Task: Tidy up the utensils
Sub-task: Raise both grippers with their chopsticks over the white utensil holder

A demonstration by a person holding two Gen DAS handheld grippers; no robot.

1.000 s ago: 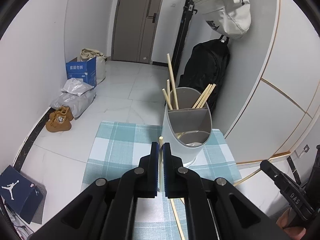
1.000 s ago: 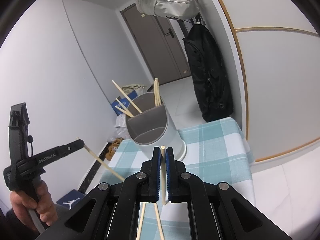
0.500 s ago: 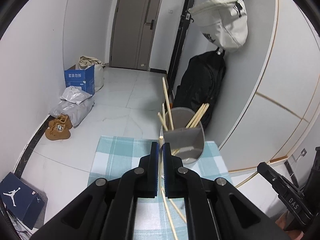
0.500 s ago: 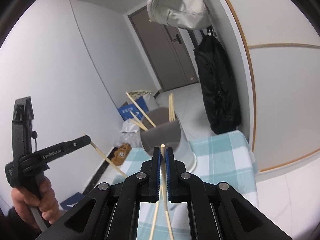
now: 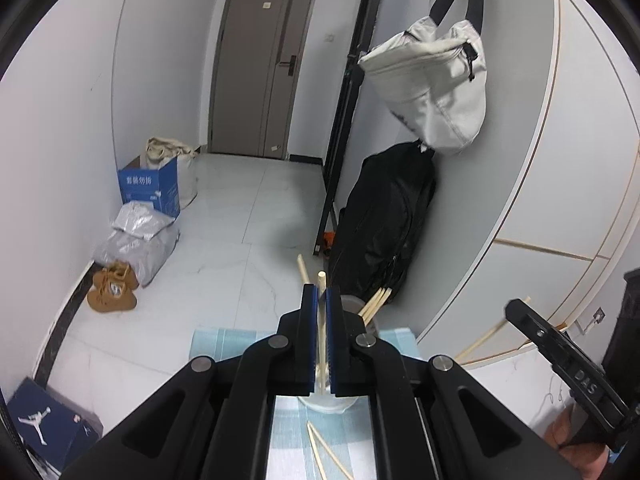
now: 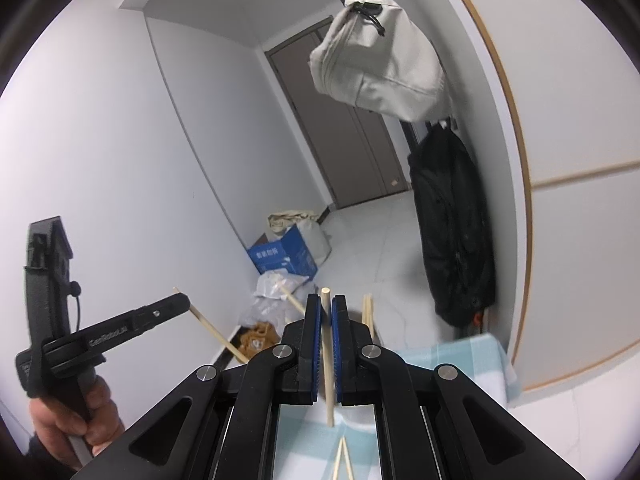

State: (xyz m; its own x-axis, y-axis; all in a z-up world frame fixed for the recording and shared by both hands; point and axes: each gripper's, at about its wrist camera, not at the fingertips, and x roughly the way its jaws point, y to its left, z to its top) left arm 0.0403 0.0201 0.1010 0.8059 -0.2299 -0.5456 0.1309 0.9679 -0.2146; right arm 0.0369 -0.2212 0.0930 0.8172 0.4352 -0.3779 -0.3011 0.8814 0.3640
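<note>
My left gripper (image 5: 321, 292) is shut on a wooden chopstick (image 5: 321, 280) that stands upright between its blue pads. My right gripper (image 6: 326, 302) is shut on another chopstick (image 6: 327, 360). The grey utensil holder (image 5: 351, 304) sits just behind the left fingers, mostly hidden, with several chopsticks (image 5: 376, 300) sticking out of it. Two loose chopsticks (image 5: 320, 452) lie on the blue checked cloth (image 5: 216, 344); they also show in the right wrist view (image 6: 343, 460). The left gripper appears in the right wrist view (image 6: 182, 304), the right gripper in the left wrist view (image 5: 520, 308).
A black bag (image 5: 384, 232) and a white bag (image 5: 436, 92) hang on the wall at right. A blue box (image 5: 150, 184), grey parcels (image 5: 136, 240) and brown shoes (image 5: 112, 292) lie on the tiled floor at left. A door (image 5: 260, 68) stands at the back.
Both grippers have risen and tilted up with their chopsticks. The holder has dropped low in both views and now sits mostly behind the fingers.
</note>
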